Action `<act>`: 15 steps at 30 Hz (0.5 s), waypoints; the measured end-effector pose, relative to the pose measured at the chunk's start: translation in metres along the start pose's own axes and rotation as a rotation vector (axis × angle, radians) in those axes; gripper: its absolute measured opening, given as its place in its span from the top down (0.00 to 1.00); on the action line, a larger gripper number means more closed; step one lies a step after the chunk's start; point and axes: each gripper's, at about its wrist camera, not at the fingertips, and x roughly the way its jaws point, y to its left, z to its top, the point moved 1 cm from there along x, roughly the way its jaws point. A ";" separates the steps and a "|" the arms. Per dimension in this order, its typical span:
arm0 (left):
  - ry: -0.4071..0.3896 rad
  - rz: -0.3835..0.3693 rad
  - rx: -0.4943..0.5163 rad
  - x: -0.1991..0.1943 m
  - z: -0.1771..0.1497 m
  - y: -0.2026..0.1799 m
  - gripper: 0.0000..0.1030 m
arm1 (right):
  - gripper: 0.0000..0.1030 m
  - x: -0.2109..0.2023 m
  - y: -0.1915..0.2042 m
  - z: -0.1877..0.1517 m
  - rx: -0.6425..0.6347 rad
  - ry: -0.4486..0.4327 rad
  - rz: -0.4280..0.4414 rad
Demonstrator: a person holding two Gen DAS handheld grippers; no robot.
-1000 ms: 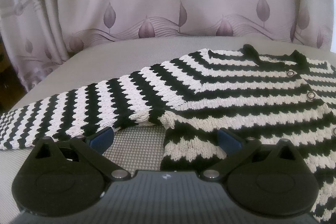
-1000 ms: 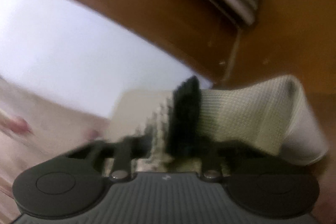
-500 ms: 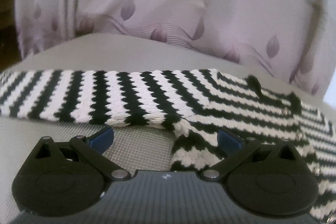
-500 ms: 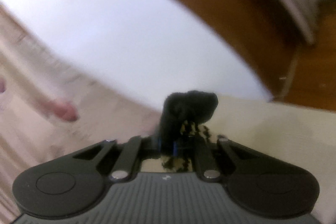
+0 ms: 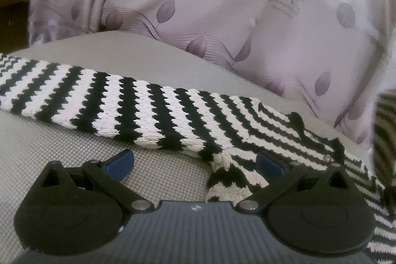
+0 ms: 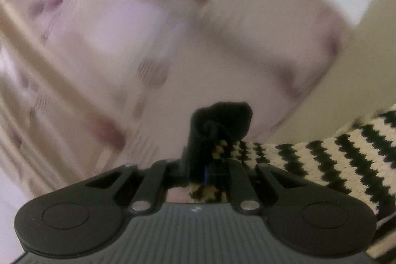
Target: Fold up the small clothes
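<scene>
My right gripper [image 6: 206, 165] is clamped on the striped cardigan's [image 5: 153, 113] black hem to fold it, while my left gripper [image 5: 195, 162] waits spread beside its armpit.

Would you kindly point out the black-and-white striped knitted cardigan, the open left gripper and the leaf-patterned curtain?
black-and-white striped knitted cardigan [image 5: 138, 108], left wrist view, middle of the outstretched sleeve.
left gripper [image 5: 195, 163], left wrist view, midway between its blue-padded fingertips, jaws apart.
leaf-patterned curtain [image 5: 198, 4], left wrist view, pale fabric behind the grey surface.
</scene>
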 end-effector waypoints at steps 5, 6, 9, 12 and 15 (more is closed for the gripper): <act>-0.007 -0.018 -0.045 -0.002 0.000 0.006 0.00 | 0.90 0.047 0.025 -0.071 -0.070 0.158 0.034; -0.007 -0.018 -0.047 -0.002 0.000 0.006 0.00 | 0.90 0.054 0.026 -0.084 -0.076 0.188 0.029; -0.011 -0.021 -0.044 -0.002 0.000 0.006 0.00 | 0.90 0.069 0.025 -0.121 -0.089 0.261 0.017; -0.009 -0.022 -0.046 -0.001 0.000 0.006 0.00 | 0.90 0.081 0.023 -0.147 -0.099 0.330 0.014; -0.010 -0.024 -0.049 0.000 -0.001 0.006 0.00 | 0.88 0.095 0.025 -0.168 -0.168 0.416 0.015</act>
